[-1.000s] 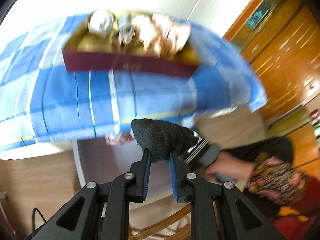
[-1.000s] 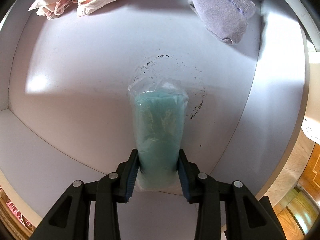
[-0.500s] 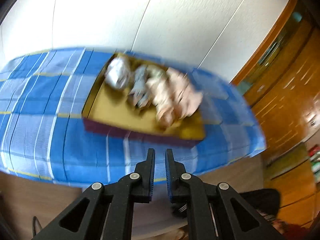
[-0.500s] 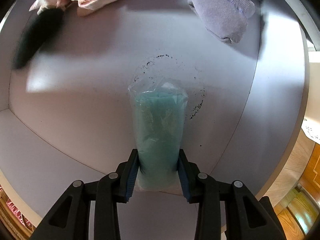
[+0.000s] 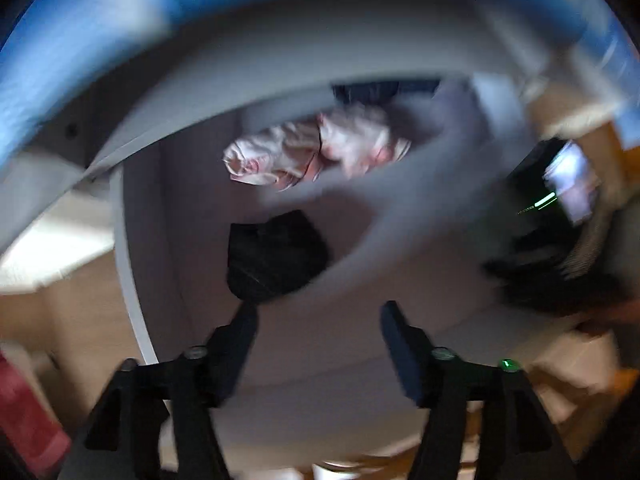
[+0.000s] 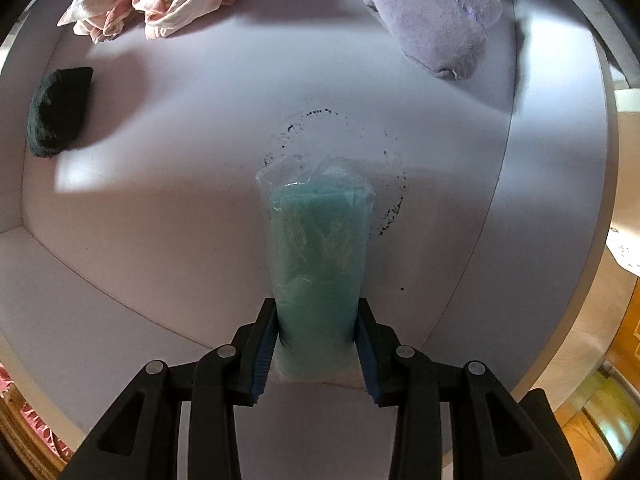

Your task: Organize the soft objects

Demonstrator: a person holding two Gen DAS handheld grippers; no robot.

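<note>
A black sock [image 5: 276, 256] lies loose on the floor of the white drawer [image 5: 128, 280], close to its left wall [image 6: 16, 200]. My left gripper [image 5: 318, 308] hovers over it in a blurred view. Its jaws are opening and nothing is between them. My right gripper [image 6: 316, 324] is shut on a teal cloth in a clear plastic bag [image 6: 320, 248], held upright over the drawer's middle. From the right wrist, the black sock [image 6: 58, 112] sits far left. Pink cloths [image 6: 160, 0] lie at the back left and a lavender rolled sock [image 6: 436, 20] at the back right.
A blue checked bedspread [image 5: 100, 40] hangs above the drawer's far side. The pink cloths [image 5: 316, 148] lie beyond the sock. A hand with the other gripper [image 5: 560, 240] is at the right. Dark ring marks [image 6: 392, 208] spot the drawer floor. Wooden floor [image 5: 60, 320] lies left.
The left gripper let go of the black sock, which fell into the drawer's left side. That gripper swung up toward the bed, then down over the drawer, and its jaws have spread. The right gripper stayed put.
</note>
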